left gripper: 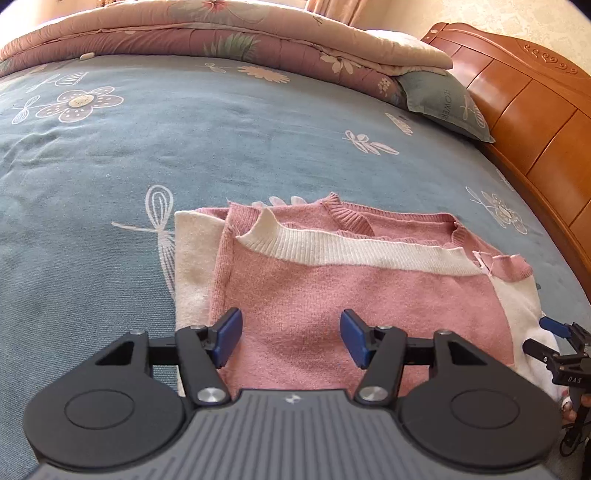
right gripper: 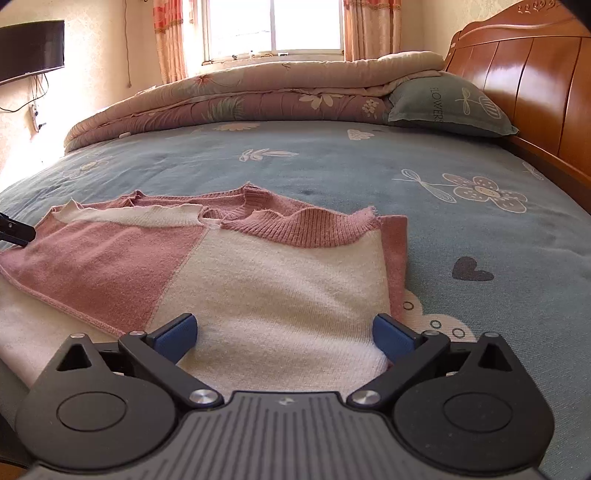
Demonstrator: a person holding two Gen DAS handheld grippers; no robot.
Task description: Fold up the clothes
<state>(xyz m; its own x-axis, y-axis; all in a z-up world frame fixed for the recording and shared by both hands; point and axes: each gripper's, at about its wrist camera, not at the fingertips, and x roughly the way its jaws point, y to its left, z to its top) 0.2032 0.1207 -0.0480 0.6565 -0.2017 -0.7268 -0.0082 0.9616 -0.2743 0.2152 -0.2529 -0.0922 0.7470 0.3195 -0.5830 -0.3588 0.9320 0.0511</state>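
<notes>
1. The left hand-held gripper (left gripper: 291, 338) has its blue pads spread apart over the pink part of a knitted sweater (left gripper: 332, 295), gripping nothing; whether the pads touch the knit cannot be told from the left wrist view.
2. The right hand-held gripper (right gripper: 284, 334) also stands wide apart, its pads either side of the sweater's cream panel (right gripper: 277, 295) with nothing pinched between them.
3. In the left wrist view the right hand-held gripper shows only as a small black piece at the right edge, cut off by the frame (a fingertip of the person shows just below it).
4. The sweater lies folded on the bed (left gripper: 184, 147), near the edge closest to the cameras; its near hem is hidden behind both gripper bodies, and how many layers are stacked is hard to make out.
5. Its ribbed bands, one cream and one pink, run across the far side of the fold.
6. Beyond it, a rolled floral quilt (right gripper: 258, 92) lies along the far side of the bed, a grey-green pillow (right gripper: 450, 103) rests against the wooden headboard (right gripper: 535, 85), and a window (right gripper: 273, 26) glares too brightly to see through.
</notes>
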